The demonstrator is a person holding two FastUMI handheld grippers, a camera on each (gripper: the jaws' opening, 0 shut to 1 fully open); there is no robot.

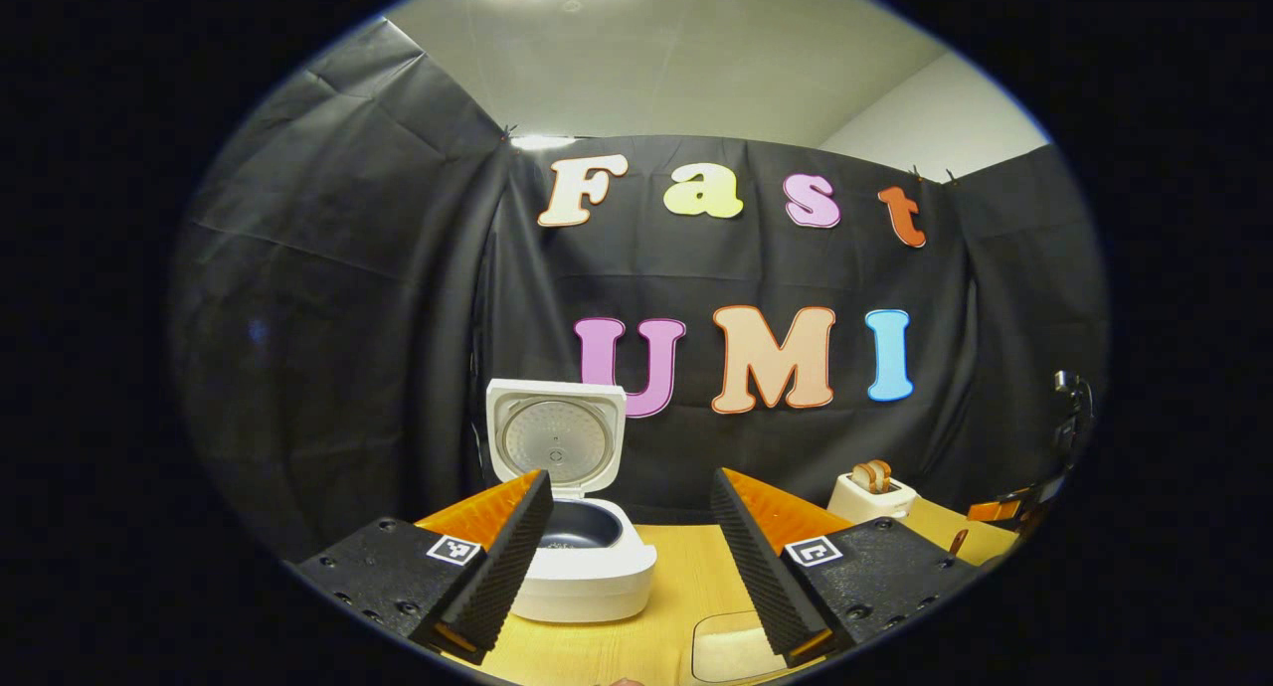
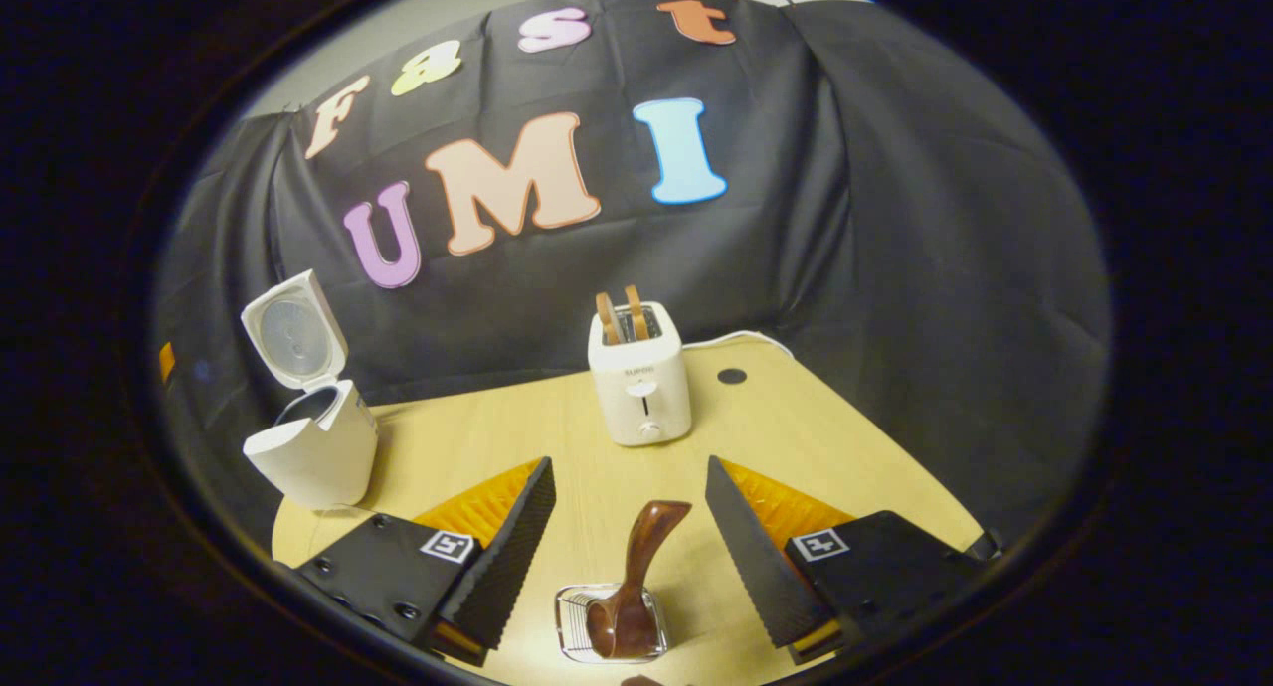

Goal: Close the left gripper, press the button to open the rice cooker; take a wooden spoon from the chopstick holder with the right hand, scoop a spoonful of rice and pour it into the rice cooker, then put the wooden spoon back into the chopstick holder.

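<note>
Here, in the left gripper view, the left gripper [image 1: 632, 557] is wide apart and holds nothing. The white rice cooker [image 1: 589, 557] stands on the table [image 1: 676, 577] just ahead, its lid [image 1: 555, 437] upright. In the right gripper view, the right gripper [image 2: 627, 547] is also wide and empty, above the wooden spoon [image 2: 636, 577] that stands in the wire chopstick holder [image 2: 577, 626]. A toaster [image 2: 638, 386] stands farther back.

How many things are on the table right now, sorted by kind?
Appliances: 2, the open rice cooker and the toaster.
Utensils: 1, the wooden spoon.
Holders: 1, the chopstick holder.
Containers: 1, the rice tray.
Total: 5.
</note>
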